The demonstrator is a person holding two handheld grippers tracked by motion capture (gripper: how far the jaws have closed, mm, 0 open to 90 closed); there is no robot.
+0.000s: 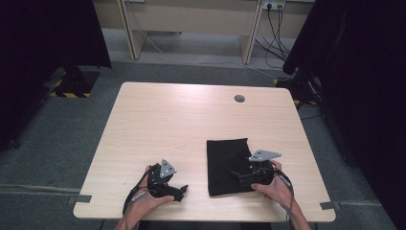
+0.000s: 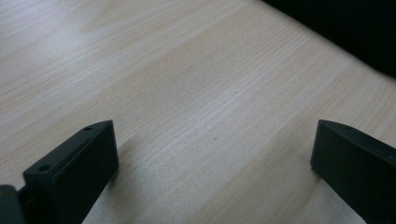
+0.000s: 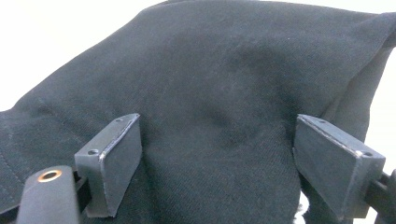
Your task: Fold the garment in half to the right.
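- Hovering over the near right part of the cloth (image 1: 229, 165), the right gripper (image 1: 238, 175) has its jaws wide apart, with dark fabric under them and nothing pinched.
- Folded into a dark rectangle, the cloth lies flat on the near right of the surface (image 1: 163, 120).
- Left gripper (image 1: 182, 191) rests near left, well apart from the cloth, jaws open over bare wood.
- Judging by this, a fold looks finished or a new grasp is starting; next, the jaws must pinch an edge.
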